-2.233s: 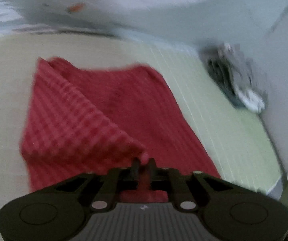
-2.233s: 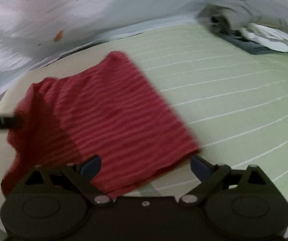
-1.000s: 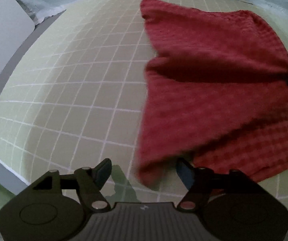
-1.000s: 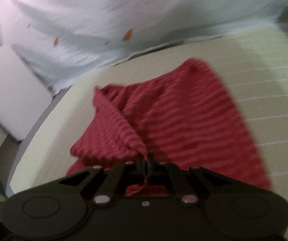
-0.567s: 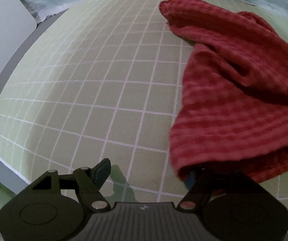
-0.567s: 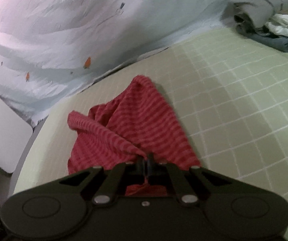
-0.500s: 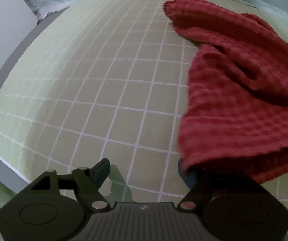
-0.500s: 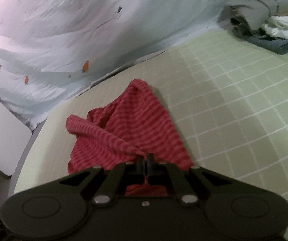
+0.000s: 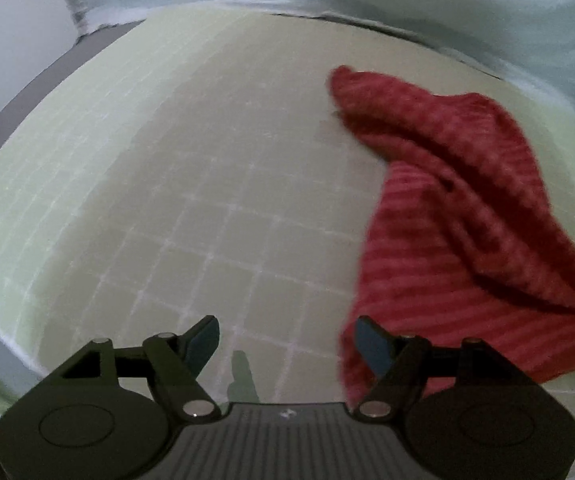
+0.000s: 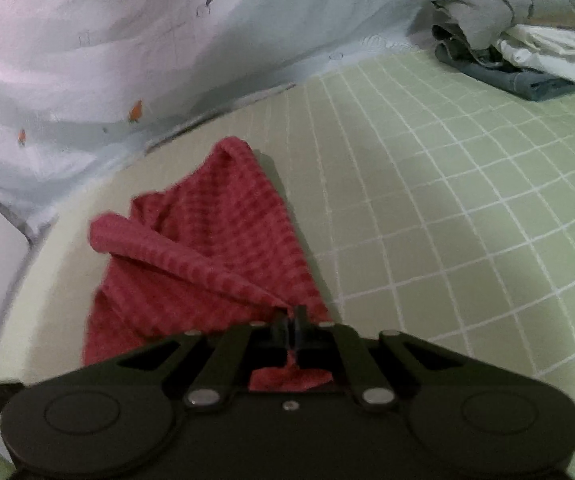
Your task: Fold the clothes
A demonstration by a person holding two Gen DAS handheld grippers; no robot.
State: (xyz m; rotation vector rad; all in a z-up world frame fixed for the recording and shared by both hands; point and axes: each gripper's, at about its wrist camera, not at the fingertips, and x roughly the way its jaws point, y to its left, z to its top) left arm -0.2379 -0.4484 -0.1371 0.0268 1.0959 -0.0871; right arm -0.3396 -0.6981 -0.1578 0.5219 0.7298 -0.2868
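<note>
Clothes pile [image 10: 519, 56] lies well apart; right hand-held gripper [image 10: 289, 322] pinches red cloth [image 10: 207, 248].

The red cloth [image 9: 467, 216] is blurred in the left wrist view, and its right edge runs off the frame. In the right wrist view, the right hand-held gripper [image 10: 290, 326] hides its near corner. The clothes pile [image 10: 527, 56] is cut off at the right edge.
</note>
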